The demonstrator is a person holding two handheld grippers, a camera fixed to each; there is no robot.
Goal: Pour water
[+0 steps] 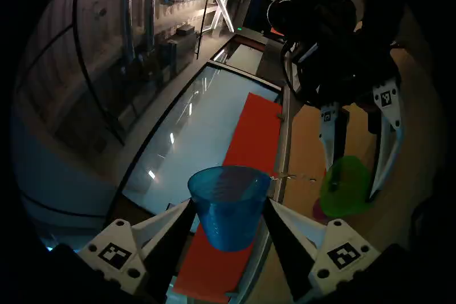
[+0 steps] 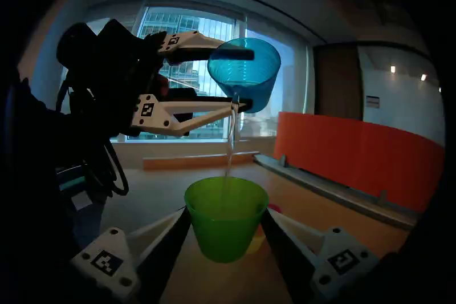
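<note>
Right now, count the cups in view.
2. The blue cup is tilted in the left gripper, pouring water into the green cup, held upright below it in the right gripper. Coloured bits behind the green cup could be more.

Tilted blue cup (image 2: pixel 244 73), upright green cup (image 2: pixel 226 224)

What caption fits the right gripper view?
Left hand-held gripper tips blue cup, streaming water into green cup.
</note>
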